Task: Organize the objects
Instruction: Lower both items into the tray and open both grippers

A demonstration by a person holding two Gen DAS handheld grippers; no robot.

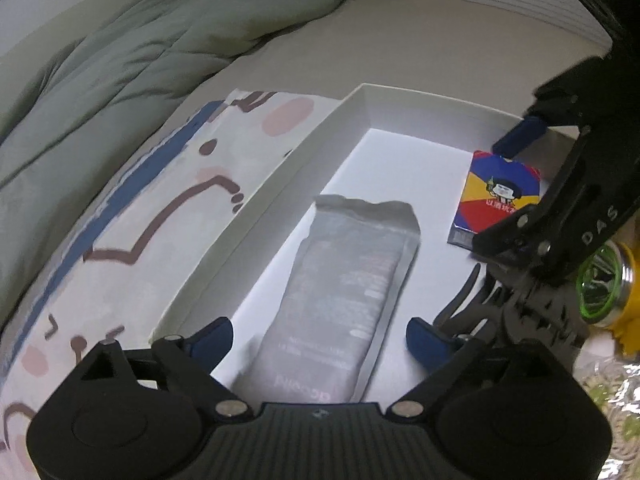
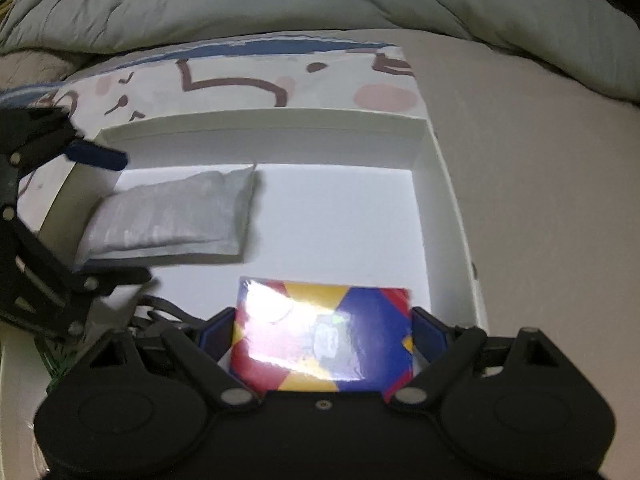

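Colourful box (image 2: 324, 336) between right claw (image 2: 322, 334) fingers.

A home bedroom — a rumpled grey-green duvet (image 1: 132, 52) fills the upper left, lying on a beige mattress sheet (image 1: 420, 40) — a bed.

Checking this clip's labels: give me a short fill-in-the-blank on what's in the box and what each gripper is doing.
The silver pouch lies inside the white ____.
The right gripper has its fingers on either side of the ____ box.
The left gripper is ____, holding nothing.
Beside the white box lies its ____, printed with a cartoon pattern.

Missing words: box; multicolored; open; lid
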